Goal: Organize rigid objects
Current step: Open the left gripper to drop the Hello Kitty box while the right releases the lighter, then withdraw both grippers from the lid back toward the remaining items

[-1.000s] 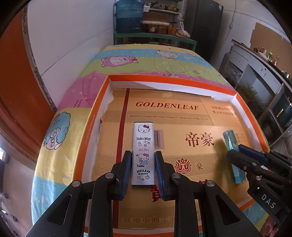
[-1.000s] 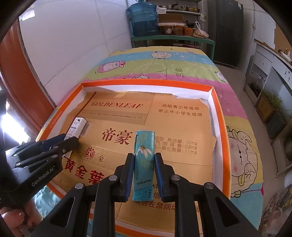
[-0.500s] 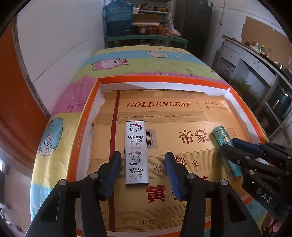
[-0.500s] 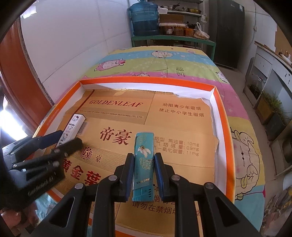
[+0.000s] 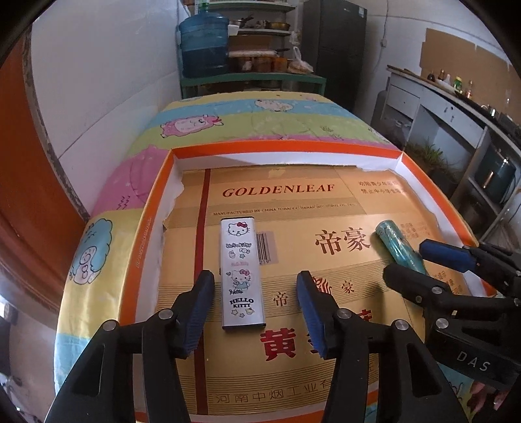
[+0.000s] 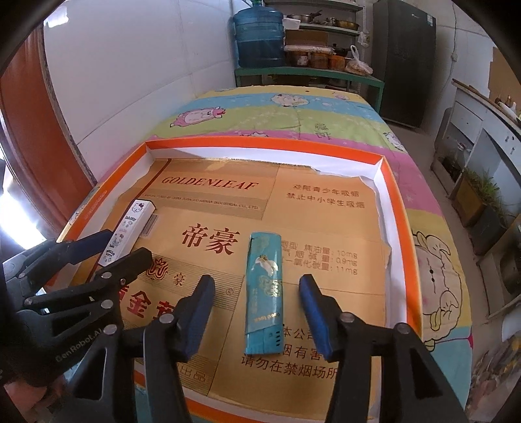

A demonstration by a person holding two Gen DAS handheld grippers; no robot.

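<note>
Left wrist view: white cartoon-cat lighter (image 5: 241, 272) flat on the tray's (image 5: 132, 260) cardboard.
Left gripper (image 5: 254, 312) and right gripper (image 6: 257, 314), just spreading, straddle without touching; teal flower-printed lighter (image 6: 264, 293) lies likewise.

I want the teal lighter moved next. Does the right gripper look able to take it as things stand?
Probably yes: the right gripper, jaws just opened, straddles the teal lighter, which lies flat in the orange-rimmed tray with nothing in the way.

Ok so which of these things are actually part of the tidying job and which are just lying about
Part of the job:
- Hello Kitty lighter
- teal lighter
- orange-rimmed tray
- left tongs, right tongs, both open

Lying about:
- water jug
- shelf pots
- cartoon bedspread
</note>
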